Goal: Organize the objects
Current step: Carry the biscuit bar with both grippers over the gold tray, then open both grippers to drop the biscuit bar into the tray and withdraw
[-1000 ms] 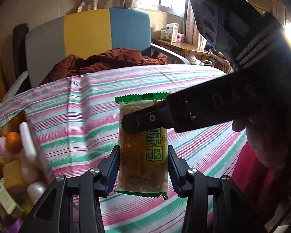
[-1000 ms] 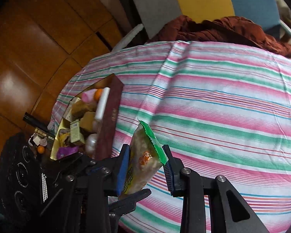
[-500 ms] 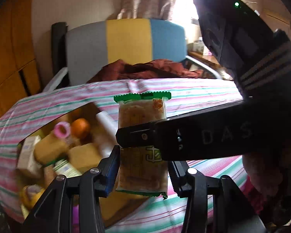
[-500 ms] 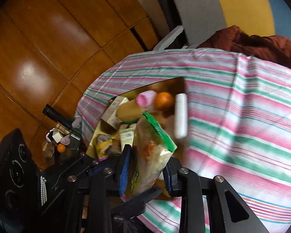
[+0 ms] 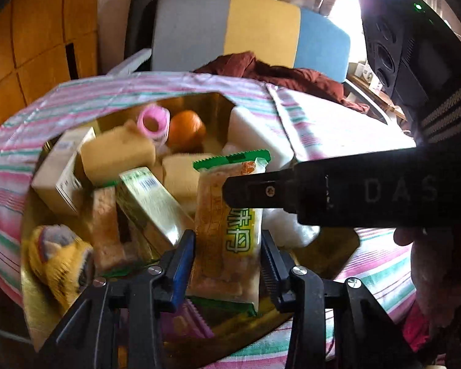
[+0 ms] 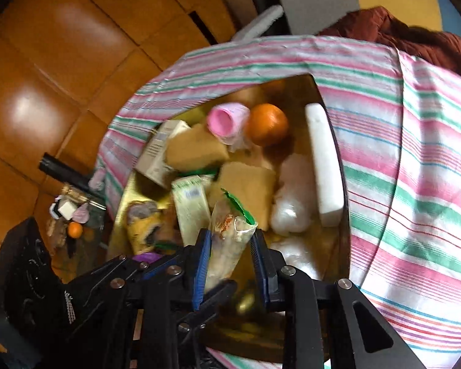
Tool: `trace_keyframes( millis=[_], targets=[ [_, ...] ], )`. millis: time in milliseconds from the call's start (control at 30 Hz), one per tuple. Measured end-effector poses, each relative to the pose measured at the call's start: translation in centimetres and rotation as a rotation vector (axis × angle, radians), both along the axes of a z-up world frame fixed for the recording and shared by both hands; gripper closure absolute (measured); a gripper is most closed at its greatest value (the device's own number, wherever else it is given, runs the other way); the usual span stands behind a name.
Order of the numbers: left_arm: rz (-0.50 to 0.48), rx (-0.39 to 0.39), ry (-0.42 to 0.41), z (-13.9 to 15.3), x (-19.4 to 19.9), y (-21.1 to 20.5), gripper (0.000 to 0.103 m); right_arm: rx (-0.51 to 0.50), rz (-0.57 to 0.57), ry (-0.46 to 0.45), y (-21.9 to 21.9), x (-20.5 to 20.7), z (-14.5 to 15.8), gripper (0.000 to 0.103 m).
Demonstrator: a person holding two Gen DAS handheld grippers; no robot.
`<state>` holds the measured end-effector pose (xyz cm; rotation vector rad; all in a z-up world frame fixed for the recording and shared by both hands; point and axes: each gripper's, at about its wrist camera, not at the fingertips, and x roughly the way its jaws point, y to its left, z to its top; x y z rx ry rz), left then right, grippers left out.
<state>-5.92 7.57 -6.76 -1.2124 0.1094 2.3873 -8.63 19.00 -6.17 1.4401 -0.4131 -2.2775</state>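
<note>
At the left of the gold-lined box (image 5: 37, 313) a yellow soft toy (image 5: 58, 264) is seen, then a pale carton (image 5: 61, 169), a green-and-white carton (image 5: 150, 203) and tan sponge-like blocks (image 5: 116, 153); toward the far end lie a pink cylinder (image 5: 155, 121) and an orange (image 5: 186, 126), with a white block (image 5: 255, 132) along the right wall. The box rests on a tabletop covered by a striped cloth (image 5: 338, 123).

Over the near middle of the box the snack packet (image 5: 227, 215) is held upright — green crimped seal uppermost. It is judged to be light, its film slippery and crinkly, its contents brittle and easily crushed. A hold across the flat body is therefore thought safer than one on the seal, and only light pressure is called for.

The left gripper (image 5: 227, 264) is closed to packet width, its fingers (image 5: 181, 264) pressed against both long edges of the lower half. In the right wrist view the right gripper (image 6: 230, 261) brackets the same packet (image 6: 230, 236) — its fingers (image 6: 201, 270) are set a little wider, and whether both pads are in contact cannot be told from these views.
</note>
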Motion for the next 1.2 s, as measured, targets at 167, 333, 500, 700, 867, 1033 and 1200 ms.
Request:
trace_keyframes(
  millis=[167,333,500,700,867,1033,1200],
  targets=[
    [-0.008,-0.028,0.017,-0.9,-0.1,0.5,0.063,0.026,-0.011,-0.014,0.3,-0.5,-1.1,0.076],
    [-0.014,-0.041,0.024,-1.2,-0.4,0.9,0.063,0.046,-0.031,-0.014,0.6,-0.8,-1.5,0.076],
    [-0.016,-0.064,0.034,-1.4,-0.4,1.4,0.062,0.047,-0.048,-0.020,1.0,-0.9,-1.7,0.075],
    [-0.006,-0.065,0.020,-1.5,-0.2,1.4,0.059,0.053,-0.056,-0.025,1.3,-0.7,-1.7,0.075],
    [-0.002,-0.072,0.017,-1.2,0.3,1.3,0.059,0.055,-0.054,-0.024,1.4,-0.4,-1.7,0.072],
    [0.009,-0.082,0.040,-0.5,1.0,1.1,0.059,0.049,-0.066,-0.026,1.8,0.0,-1.6,0.069],
    [0.030,-0.074,0.052,0.2,1.4,0.5,0.059,0.047,-0.063,-0.011,1.7,0.5,-1.1,0.057]
  ],
)
